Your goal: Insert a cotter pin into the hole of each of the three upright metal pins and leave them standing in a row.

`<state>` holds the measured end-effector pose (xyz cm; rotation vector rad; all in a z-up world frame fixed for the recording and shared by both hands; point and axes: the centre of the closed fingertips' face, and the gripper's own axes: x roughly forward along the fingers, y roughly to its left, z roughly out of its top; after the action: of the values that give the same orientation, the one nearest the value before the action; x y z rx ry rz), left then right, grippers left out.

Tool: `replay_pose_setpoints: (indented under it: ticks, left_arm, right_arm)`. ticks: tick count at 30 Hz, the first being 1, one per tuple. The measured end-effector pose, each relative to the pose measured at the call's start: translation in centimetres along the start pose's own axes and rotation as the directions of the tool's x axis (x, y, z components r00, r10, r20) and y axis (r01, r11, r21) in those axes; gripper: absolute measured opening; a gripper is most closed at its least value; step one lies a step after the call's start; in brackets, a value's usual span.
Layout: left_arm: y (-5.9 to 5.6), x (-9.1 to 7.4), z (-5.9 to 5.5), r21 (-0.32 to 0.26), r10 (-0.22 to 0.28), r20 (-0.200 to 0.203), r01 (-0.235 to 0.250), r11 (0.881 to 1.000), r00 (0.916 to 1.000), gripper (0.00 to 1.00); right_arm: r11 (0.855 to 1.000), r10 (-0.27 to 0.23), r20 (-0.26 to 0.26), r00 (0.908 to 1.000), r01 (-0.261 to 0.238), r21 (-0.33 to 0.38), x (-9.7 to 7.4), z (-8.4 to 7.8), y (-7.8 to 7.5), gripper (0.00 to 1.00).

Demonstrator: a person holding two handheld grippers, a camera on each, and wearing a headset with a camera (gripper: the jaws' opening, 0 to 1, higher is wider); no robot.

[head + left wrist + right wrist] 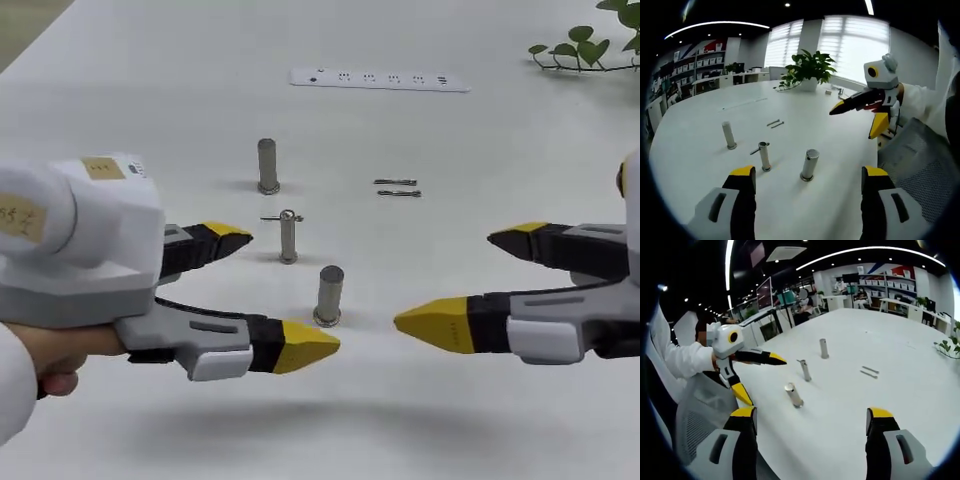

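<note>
White worktop [150, 90] is spread through an office with shelves [705, 62] and bright windows [855, 40]. Left gripper [280, 288] and right gripper [448, 280] are held over its near part, jaws wide apart, nothing carried. Three metal pins are stood in a slanted row: far pin [267, 165], middle pin [288, 242], near pin [330, 294]. One cotter pin [275, 217] is already passed through the middle pin; two loose cotter pins [396, 182] are laid to the right, so two insertions are judged outstanding.

I count three upright metal pins: far pin [267, 165], middle pin [288, 238], near pin [329, 295]. Three cotter pins: one fitted cotter pin [279, 217], and at the right, farther loose cotter pin [396, 182] and nearer loose cotter pin [400, 193]. One power strip [380, 80] and one plant [590, 45] are far off.
</note>
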<state>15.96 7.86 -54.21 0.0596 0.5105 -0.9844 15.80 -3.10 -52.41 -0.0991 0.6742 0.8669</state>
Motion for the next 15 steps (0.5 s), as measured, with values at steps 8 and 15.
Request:
replay_pose_setpoints:
  ticks: [8,15]
  left_arm:
    - [0.2,-1.2,-0.6,-0.023,0.013,0.001,-0.013,1.000,0.9999,0.99]
    - [0.7,-2.1,0.1,-0.047,0.046,0.035,-0.044,0.998,0.9983,0.99]
  right_arm:
    - [1.000,-0.012,-0.021,0.9997,0.012,-0.007,-0.2,-0.1,-0.6,0.88]
    - [0.999,-0.023,-0.045,0.9987,0.021,-0.034,-0.6,0.0,-1.5,0.84]
